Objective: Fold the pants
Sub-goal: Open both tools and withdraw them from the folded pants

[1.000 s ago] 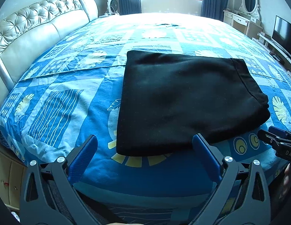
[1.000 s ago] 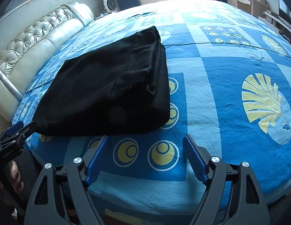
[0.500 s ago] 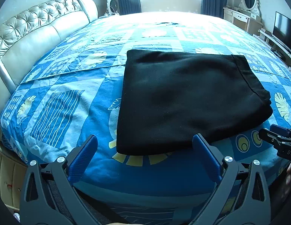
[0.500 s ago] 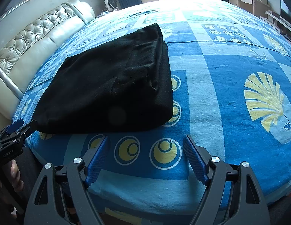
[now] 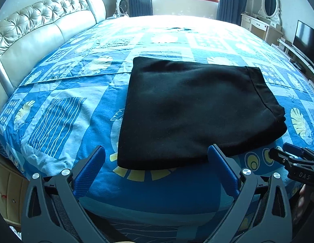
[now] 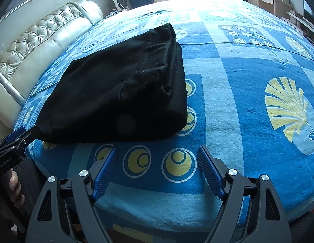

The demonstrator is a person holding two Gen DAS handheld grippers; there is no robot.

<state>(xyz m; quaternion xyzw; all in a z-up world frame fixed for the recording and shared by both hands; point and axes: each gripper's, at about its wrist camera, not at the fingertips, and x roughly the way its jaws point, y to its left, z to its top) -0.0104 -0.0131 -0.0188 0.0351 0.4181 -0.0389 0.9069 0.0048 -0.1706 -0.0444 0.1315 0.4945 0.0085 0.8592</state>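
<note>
Left wrist view. The left gripper [image 5: 157, 160] hangs over the near edge of the bed [image 5: 61, 109], jaws spread wide and empty. The pants [image 5: 189, 113] lie at twelve o'clock from it, a compact black rectangle with its near hem just past the fingertips. The right gripper [image 5: 278, 154] enters at four o'clock, apart from the cloth. Risk: a stray pinch or a fingertip dragged across the near hem would probably pull the top layer askew, since the layers lie loose on one another. The cloth looks flat and smooth, with a seamed band along the right end.

Right wrist view. The right gripper [image 6: 157, 166] is likewise released, holding nothing, above the printed bedspread [image 6: 248, 77]. The pants [image 6: 120, 93] sit at eleven o'clock, well clear of the fingers. The left gripper [image 6: 23, 133] shows at nine o'clock, close by the cloth's left corner. Risk: the thick right end, where stacked layers bulge, could spring open if nudged. From here the fold appears finished; the surface shows slight creases near that end.
</note>
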